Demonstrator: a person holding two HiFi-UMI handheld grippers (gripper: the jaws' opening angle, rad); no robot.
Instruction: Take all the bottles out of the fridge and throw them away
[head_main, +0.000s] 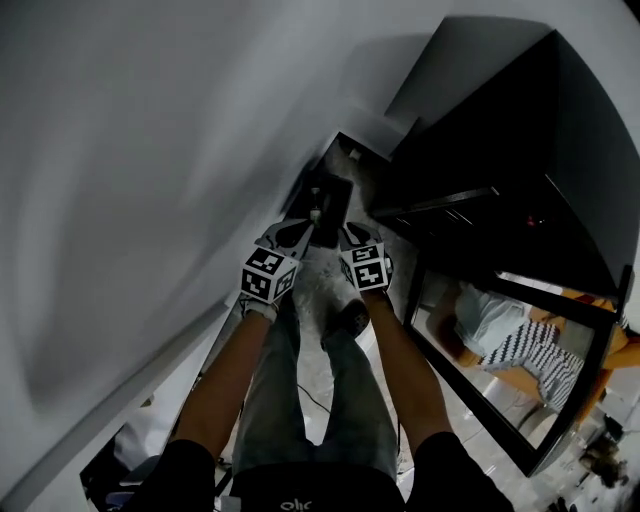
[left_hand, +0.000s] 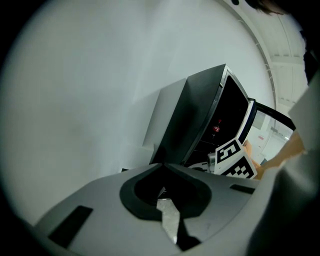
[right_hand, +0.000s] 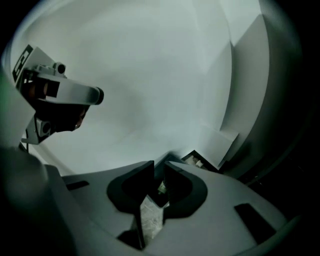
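Observation:
In the head view both grippers are held side by side above a dark open bin (head_main: 332, 200) that stands against the white wall. My left gripper (head_main: 303, 228) has its jaw tips together with nothing between them (left_hand: 162, 165). My right gripper (head_main: 343, 232) shows a narrow slit between its pads (right_hand: 160, 172), and nothing is in it. Past the right jaws the bin (right_hand: 200, 161) appears with some pale scraps inside. I see no bottle in either gripper. The black fridge (head_main: 500, 150) stands to the right with its door swung out.
The fridge's glass door (head_main: 520, 380) juts out at the lower right and reflects the room. A small red spot (left_hand: 216, 127) glows in the dark fridge interior. The white wall (head_main: 150, 150) fills the left. The person's legs and shoes (head_main: 350, 318) stand on speckled floor.

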